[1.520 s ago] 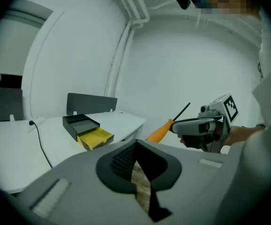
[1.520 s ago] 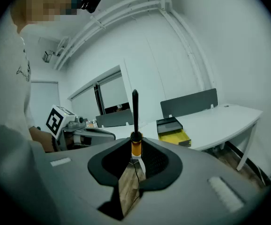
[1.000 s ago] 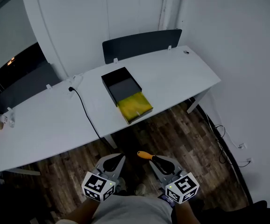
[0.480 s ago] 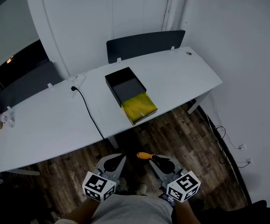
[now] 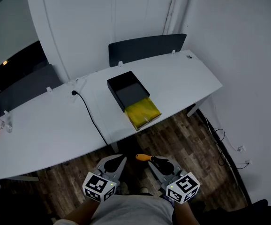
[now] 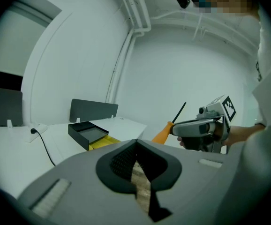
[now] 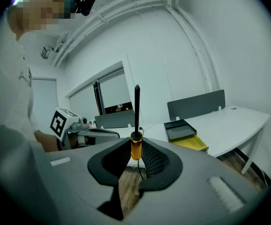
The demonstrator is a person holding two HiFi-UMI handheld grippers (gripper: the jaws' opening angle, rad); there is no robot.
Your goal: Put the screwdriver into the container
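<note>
On my far left the white worktop (image 5: 46, 125) carries a black cable (image 5: 91, 118) running towards its near edge. Over the last second the whole worktop has drifted slightly towards 4 o'clock in my head view, while both claws have held their place at 6 o'clock, over the wooden floor (image 5: 182, 135). I read that as the person turning or stepping a little to line up, not yet a reach.

My left claw (image 5: 113, 162) has its jaws together with nothing between them; through its own view I see only floor in the slit below the tips.

The container (image 5: 131, 92), a black open box, stands on the worktop at roughly 12 o'clock from the claws and well apart from them. A yellow piece (image 5: 143, 112) lies touching it at its 5 o'clock, near the worktop's edge.

The screwdriver (image 5: 145, 157) is still with my right claw (image 5: 162, 165), at 3 o'clock of the left one. The jaws are clamped on the orange handle and the dark shaft stands up towards 12 o'clock in the right gripper view.

So the grasp is done and holding; the carry to the box is barely begun, and I judge the next move needs a long forward reach over the near edge
</note>
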